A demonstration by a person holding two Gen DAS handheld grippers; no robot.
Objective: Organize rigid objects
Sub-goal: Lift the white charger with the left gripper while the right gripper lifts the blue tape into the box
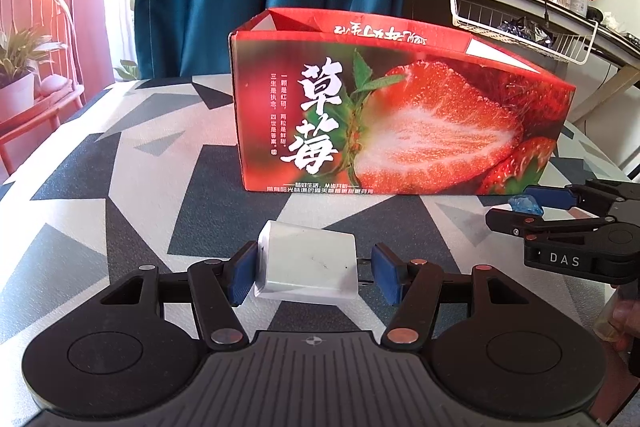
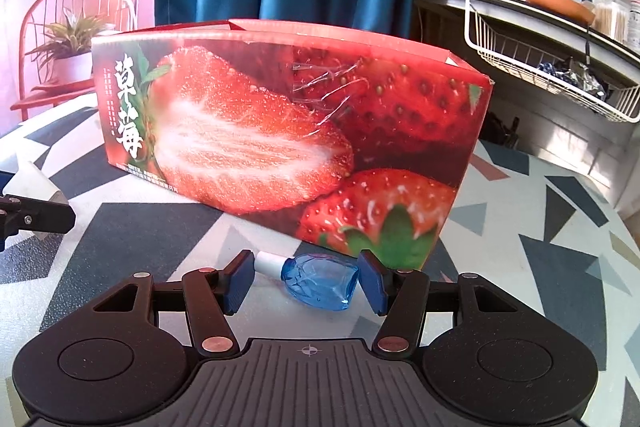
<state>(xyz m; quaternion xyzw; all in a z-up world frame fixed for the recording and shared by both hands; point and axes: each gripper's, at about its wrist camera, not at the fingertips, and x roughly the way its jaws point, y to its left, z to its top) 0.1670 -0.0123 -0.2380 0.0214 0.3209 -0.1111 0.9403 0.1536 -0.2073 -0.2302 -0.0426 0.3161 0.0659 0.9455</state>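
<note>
Jaws of the left gripper (image 1: 314,273) hold a white block (image 1: 307,270) between the two blue pads, one pad on each side, just in front of the strawberry box (image 1: 400,115). Only the right wrist view shows the right gripper (image 2: 307,280) from behind: its jaws squeeze a little blue bottle (image 2: 320,281) lying sideways between them, white cap (image 2: 267,261) by the left pad. The left wrist view shows that gripper from the side, with just a bit of blue poking out.

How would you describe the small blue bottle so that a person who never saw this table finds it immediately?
Find the big red strawberry box standing on the table with the grey and white triangle pattern. Just in front of its right end, the small bottle lies on its side between the blue pads of the right gripper. It is the only clear blue thing, with a white cap; the nearby white block is opaque.
</note>
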